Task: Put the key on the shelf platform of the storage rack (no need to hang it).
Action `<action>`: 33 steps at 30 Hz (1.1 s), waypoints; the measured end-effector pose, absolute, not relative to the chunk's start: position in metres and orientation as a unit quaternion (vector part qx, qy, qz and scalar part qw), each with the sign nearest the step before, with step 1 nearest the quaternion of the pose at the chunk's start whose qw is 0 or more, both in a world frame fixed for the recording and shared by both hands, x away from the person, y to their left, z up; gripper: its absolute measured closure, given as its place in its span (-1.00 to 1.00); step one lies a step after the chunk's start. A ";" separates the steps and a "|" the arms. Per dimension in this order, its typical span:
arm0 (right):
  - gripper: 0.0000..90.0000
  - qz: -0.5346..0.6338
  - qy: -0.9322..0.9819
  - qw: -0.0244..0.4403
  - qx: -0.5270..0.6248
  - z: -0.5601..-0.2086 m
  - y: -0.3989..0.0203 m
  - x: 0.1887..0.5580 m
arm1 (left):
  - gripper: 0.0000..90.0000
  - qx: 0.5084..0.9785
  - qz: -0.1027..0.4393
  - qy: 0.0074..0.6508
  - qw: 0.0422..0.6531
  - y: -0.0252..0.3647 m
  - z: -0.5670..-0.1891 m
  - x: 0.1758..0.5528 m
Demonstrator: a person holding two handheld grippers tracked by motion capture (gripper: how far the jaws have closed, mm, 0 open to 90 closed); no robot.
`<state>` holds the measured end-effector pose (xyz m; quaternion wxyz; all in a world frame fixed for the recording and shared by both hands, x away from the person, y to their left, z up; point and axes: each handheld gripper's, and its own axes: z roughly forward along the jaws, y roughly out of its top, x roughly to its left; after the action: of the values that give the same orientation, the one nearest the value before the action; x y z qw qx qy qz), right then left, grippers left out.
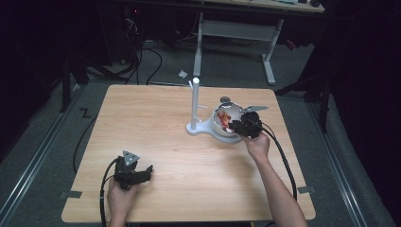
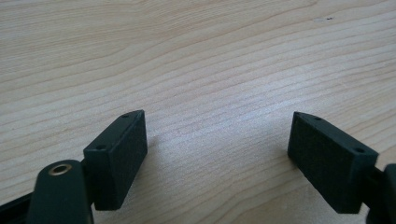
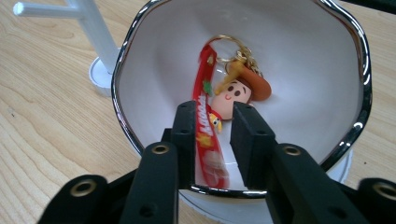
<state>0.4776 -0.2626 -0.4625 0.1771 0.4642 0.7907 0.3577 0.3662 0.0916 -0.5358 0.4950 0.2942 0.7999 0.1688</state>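
1. White and chrome-rimmed, the bowl [image 3: 327, 70] sits on the wooden table [image 1: 156, 123] toward its far right, just beside the base of a white stand [image 1: 195, 101].
2. Inside the bowl lies a keychain [image 3: 233, 93]: a cowboy-hat figure on a gold ring, with a red strap [image 3: 205, 126] attached.
3. The strap's long axis runs from the ring at the far side of the bowl back toward the near rim, almost in line with the right gripper [image 3: 214, 135].
4. That gripper reaches over the rim with its jaws narrowed around the strap and the figure's lower part; whether they actually pinch it cannot be told.
5. Any lift probably falls to the right hand [image 1: 257, 144], which is far nearer.
6. The left gripper [image 2: 215, 140] rests low over bare wood near the front left, jaws wide apart and empty.
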 end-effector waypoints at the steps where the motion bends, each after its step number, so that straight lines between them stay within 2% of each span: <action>1: 0.46 0.357 0.789 0.178 0.467 -0.463 -0.263 0.477 | -0.55 0.294 0.169 0.800 0.495 0.092 -0.536 0.366; 7: 0.36 0.373 0.777 0.188 0.472 -0.459 -0.267 0.472 | -0.55 0.294 0.169 0.800 0.495 0.092 -0.536 0.366; 10: 0.24 0.372 0.771 0.187 0.482 -0.458 -0.275 0.469 | -0.55 0.294 0.169 0.800 0.495 0.092 -0.536 0.366; 19: 0.16 0.387 0.755 0.208 0.486 -0.450 -0.285 0.459 | -0.55 0.294 0.169 0.800 0.495 0.092 -0.536 0.366; 33: 0.06 0.400 0.749 0.203 0.488 -0.439 -0.298 0.442 | -0.55 0.297 0.169 0.799 0.496 0.092 -0.536 0.366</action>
<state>0.4420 -0.2981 -0.4393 0.2027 0.4880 0.7488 0.4000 0.3663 0.0918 -0.5360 0.4958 0.2967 0.7985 0.1687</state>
